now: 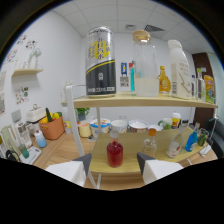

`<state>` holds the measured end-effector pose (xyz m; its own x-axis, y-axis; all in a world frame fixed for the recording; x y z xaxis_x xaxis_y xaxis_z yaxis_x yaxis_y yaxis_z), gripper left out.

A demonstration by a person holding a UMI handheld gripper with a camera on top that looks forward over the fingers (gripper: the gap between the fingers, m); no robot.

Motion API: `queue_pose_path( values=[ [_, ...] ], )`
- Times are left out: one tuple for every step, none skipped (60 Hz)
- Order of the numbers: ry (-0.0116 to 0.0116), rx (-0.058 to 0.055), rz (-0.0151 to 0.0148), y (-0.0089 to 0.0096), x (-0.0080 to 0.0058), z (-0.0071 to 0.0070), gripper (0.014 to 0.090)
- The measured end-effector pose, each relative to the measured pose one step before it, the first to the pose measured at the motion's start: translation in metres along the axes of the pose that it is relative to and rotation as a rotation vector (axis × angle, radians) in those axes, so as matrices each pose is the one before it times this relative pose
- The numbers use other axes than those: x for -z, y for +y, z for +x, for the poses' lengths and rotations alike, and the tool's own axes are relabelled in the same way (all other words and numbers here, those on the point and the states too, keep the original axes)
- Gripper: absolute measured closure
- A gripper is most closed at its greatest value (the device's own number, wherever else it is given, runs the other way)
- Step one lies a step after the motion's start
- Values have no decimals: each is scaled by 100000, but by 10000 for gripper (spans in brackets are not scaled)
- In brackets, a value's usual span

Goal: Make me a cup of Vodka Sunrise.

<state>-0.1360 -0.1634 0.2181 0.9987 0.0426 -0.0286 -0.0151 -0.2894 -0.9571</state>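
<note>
Gripper [114,167] fingers stand spread apart at the bottom of the view, holding nothing, their pale tips flanking a gap that opens straight ahead. Directly in line with that gap, just beyond the fingertips, stands a small round bottle of red liquid [114,153] on the lower shelf [165,157], upright, its narrow neck and stopper pointing up. It looks like the red syrup a Vodka Sunrise would call for, though no label can be read. Its long axis is vertical, so the spread fingers, set side by side, would meet its belly from either flank if pushed forward; it lies ahead of them and not yet between them.

Near the red bottle, off to one side on the same shelf, is a clear bottle with an orange cap [149,145], and farther along a white bottle [175,145] and a blue one [190,141]. Behind them runs a row of cups and bowls [119,125].

On the upper shelf [145,101], well above the gripper's line, stand a large black and silver can [100,62], a tall clear jar with a wooden lid [144,65] and a white bottle [179,67]. Which of these holds vodka cannot be told. An orange pot [52,127] sits on the worktop beside the shelf unit.
</note>
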Motion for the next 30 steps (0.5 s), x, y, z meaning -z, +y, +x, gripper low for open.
queue_pose_path(
  values=[
    [211,140,178,-124,-468,-41,199],
    [155,84,84,-62,-477,-21,205],
    [234,21,-34,-21,-480,6,213],
    [385,-31,-217,20,-430,38,223],
    [343,-70,-44,108,-586,18,235],
    [299,-144,-557,90,-363,-2,252],
    [69,-161,-805,18,-270,3,272],
    [-72,-143,-566,72,-281,-39,290],
    [-80,-166,-320,56,-275,-46,306],
    [-162,-70,-192,51,-272,-59,322],
    [-155,102,-167,54,-271,-47,343],
    [48,258,-70,133,-286,-77,365],
    [61,560,-65,42,-213,27,391],
    [354,642,-26,87,-215,47,421],
    [525,700,-210,80,-214,90,452],
    [626,697,-219,91,-192,119,478],
    [587,634,-223,115,-178,78,505],
    [547,511,-229,117,-183,66,530],
    [581,404,-380,174,-158,91,553],
    [397,252,-481,224,-138,66,571],
    [309,30,-572,199,-163,24,590],
    [-15,2,-614,168,-96,-17,610],
    [-158,18,-407,110,-97,-24,632],
    [-4,66,-132,52,-64,40,659],
    [353,147,160,-12,-68,104,683],
    [164,-32,191,-13,-35,60,683],
    [12,-336,363,-50,-15,21,684],
    [24,-460,167,-15,3,15,686],
    [32,-463,43,1,1,25,688],
    [88,-425,-61,5,-8,32,689]
  ],
)
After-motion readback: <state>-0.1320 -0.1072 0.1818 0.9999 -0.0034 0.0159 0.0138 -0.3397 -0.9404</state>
